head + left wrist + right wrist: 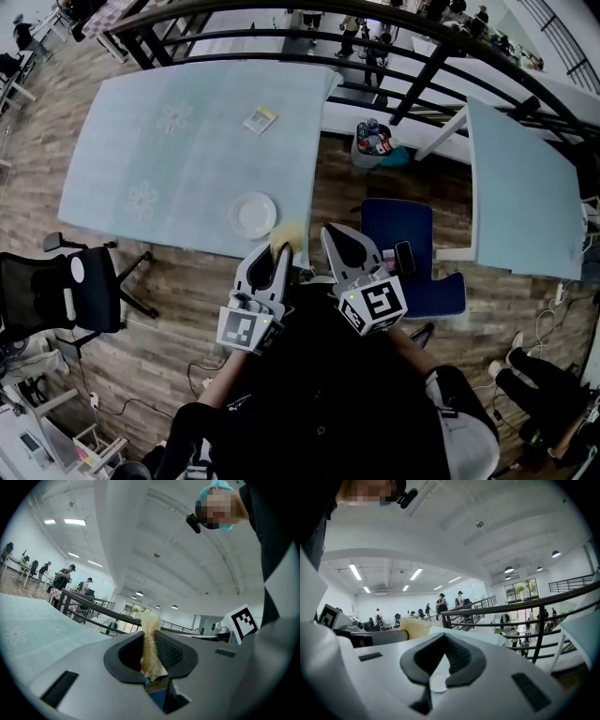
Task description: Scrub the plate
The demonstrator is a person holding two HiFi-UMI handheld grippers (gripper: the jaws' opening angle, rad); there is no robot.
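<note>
1. The plate (253,215) is white, round and plain. It lies flat on the pale table (159,178), close to the near edge and the right corner.
2. My left gripper (277,253) is clamped on a yellow sponge (287,232). The sponge sticks out past the jaw tips, just beside the plate's near-right rim, at the table edge.
3. My right gripper (334,240) has its jaws together with nothing in them. It is off the table, right of the sponge.
4. Broad tabletop stretches left of the plate and beyond it. A small packet (261,119) lies well apart, towards the far side.
5. A blue chair (398,230) stands right of the corner and a black chair (84,286) at my near left. A railing (281,37) runs beyond the table.
</note>
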